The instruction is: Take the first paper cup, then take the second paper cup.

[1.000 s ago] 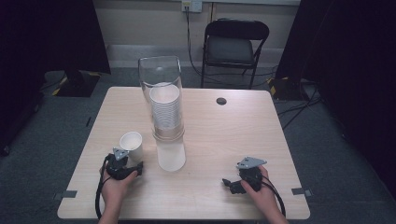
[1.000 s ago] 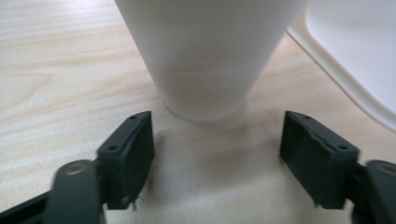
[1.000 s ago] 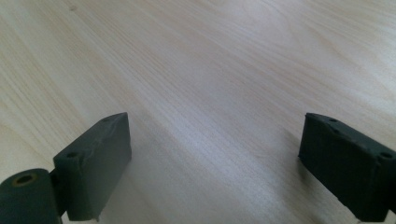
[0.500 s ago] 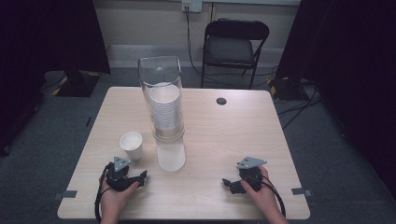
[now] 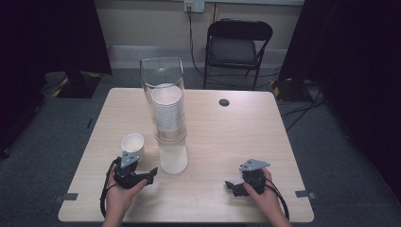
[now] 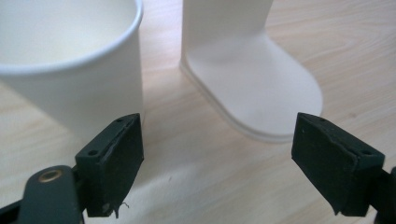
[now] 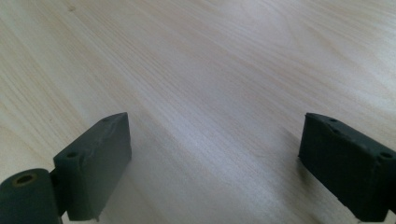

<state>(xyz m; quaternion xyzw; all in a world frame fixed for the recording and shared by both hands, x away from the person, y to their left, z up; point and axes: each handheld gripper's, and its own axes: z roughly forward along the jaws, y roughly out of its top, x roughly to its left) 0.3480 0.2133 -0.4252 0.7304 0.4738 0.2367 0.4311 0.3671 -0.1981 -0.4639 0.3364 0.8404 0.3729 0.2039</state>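
One paper cup [image 5: 132, 144] stands alone and upright on the wooden table [image 5: 246, 132], just left of the white base of the cup dispenser [image 5: 169, 118], whose clear tube holds a tall stack of cups [image 5: 166, 113]; judging from that, one cup is out and free, and whatever comes after it is not yet begun. The left gripper [image 5: 142, 176] rests on the table just in front of the cup with its jaws spread wide and empty; in the left gripper view the cup [image 6: 74, 60] sits just beyond the left jaw. The right gripper [image 5: 235, 186] lies well apart near the table's right front, jaws likewise parted over bare wood. The stack's count is hard to make out; the cup's rim is cut off in the left gripper view.
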